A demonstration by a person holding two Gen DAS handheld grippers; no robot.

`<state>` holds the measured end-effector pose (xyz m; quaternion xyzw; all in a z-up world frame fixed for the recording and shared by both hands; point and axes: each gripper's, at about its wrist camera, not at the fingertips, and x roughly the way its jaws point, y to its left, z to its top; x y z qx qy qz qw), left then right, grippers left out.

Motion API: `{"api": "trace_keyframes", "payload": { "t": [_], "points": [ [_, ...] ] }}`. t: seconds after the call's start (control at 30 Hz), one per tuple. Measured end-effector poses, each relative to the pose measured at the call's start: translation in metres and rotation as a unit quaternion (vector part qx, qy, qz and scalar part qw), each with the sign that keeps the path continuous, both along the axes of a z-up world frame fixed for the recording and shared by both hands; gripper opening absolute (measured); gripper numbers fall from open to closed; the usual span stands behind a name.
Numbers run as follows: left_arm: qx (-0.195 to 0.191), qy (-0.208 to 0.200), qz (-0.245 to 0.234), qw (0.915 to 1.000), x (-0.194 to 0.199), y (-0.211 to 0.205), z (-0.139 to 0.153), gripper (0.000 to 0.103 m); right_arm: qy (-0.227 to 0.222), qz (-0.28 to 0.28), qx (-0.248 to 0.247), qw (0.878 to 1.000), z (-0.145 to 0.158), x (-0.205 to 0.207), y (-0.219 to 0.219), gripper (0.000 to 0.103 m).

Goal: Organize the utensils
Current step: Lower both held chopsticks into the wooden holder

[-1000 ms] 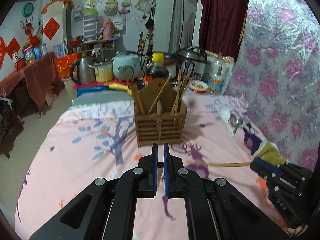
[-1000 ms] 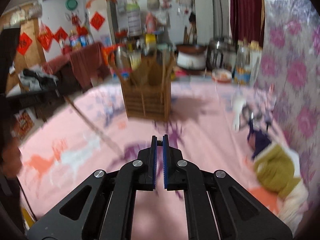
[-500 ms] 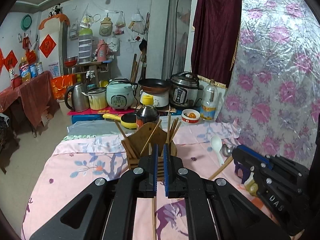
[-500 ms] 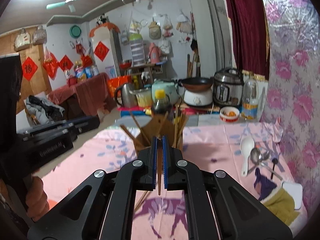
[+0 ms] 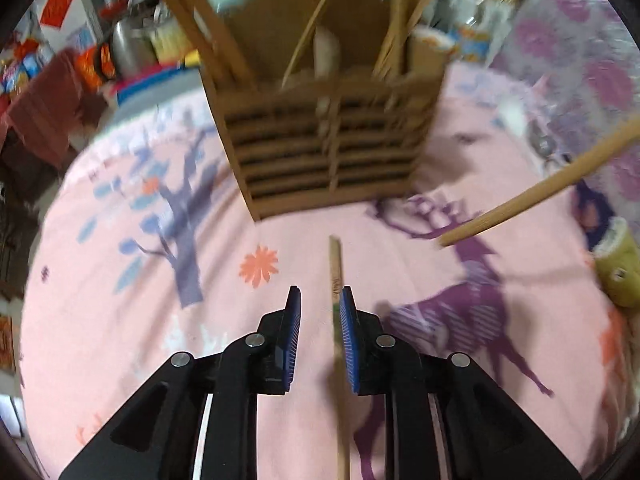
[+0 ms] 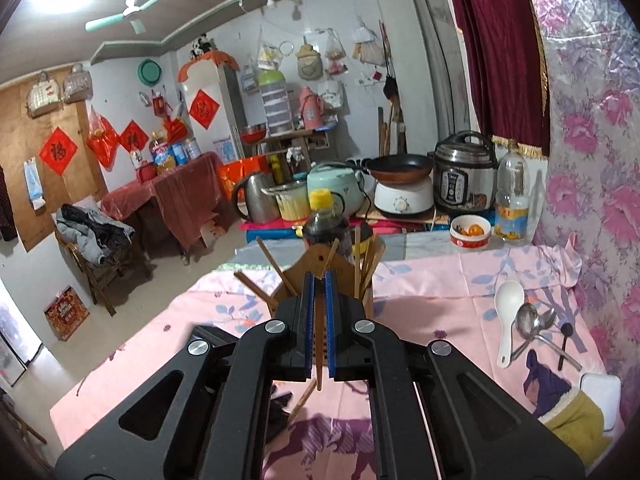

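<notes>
The left tongs (image 5: 319,304) are opening, a chopstick (image 5: 335,268) loose between them. The right tongs (image 6: 318,288) pinch another stick (image 6: 319,344). Aim it straight down into the wooden holder (image 6: 332,276) on the desk (image 6: 440,292).

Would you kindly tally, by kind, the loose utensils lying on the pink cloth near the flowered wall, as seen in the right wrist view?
White plastic spoon: 1
Metal spoons: 2
Small black-tipped utensil: 1
Total: 4
</notes>
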<state>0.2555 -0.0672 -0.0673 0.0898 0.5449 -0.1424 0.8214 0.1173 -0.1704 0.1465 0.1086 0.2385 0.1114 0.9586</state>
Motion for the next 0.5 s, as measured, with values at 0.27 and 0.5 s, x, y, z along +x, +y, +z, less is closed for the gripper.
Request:
{"api": "trace_keyframes", "payload": {
  "t": [0.27,0.5],
  "points": [
    [0.005,0.023,0.013,0.9996,0.030,-0.012,-0.027,0.037,0.017,0.000,0.029,0.999,-0.011,0.016,-0.023,0.006],
    [-0.001,0.012,-0.006,0.9999,0.030,-0.020,-0.034,0.006,0.027,-0.008,0.038,0.999,-0.017,0.024,-0.031,0.006]
  ]
}}
